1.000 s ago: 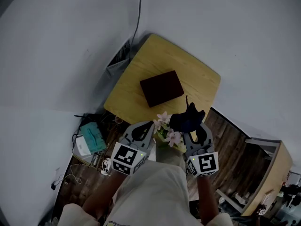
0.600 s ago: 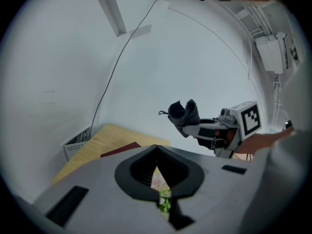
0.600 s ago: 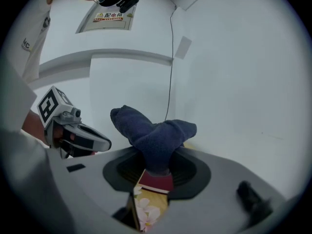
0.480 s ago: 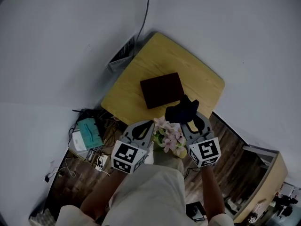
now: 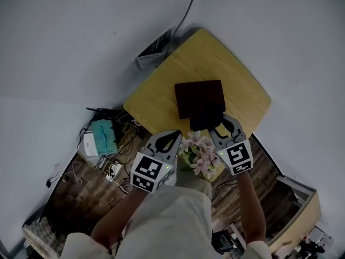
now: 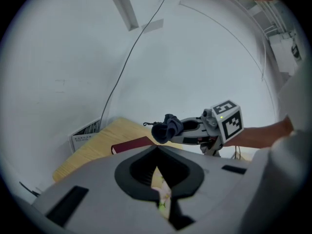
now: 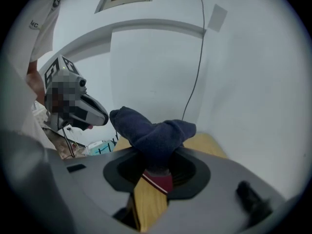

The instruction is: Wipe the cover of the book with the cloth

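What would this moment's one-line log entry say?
right gripper: shut on cloth | cloth: over near edge of book, contact unclear | left gripper: shut, empty | book: flat on table

Yellow wooden counter (image 5: 237, 85) stands against pale walls. Pink flowers (image 5: 198, 154) sit at its near edge. To the left, a teal box (image 5: 103, 135) lies among tangled cables (image 5: 131, 129) on the dark plank floor (image 5: 75, 198). A black cord (image 5: 186, 12) runs up the far wall.
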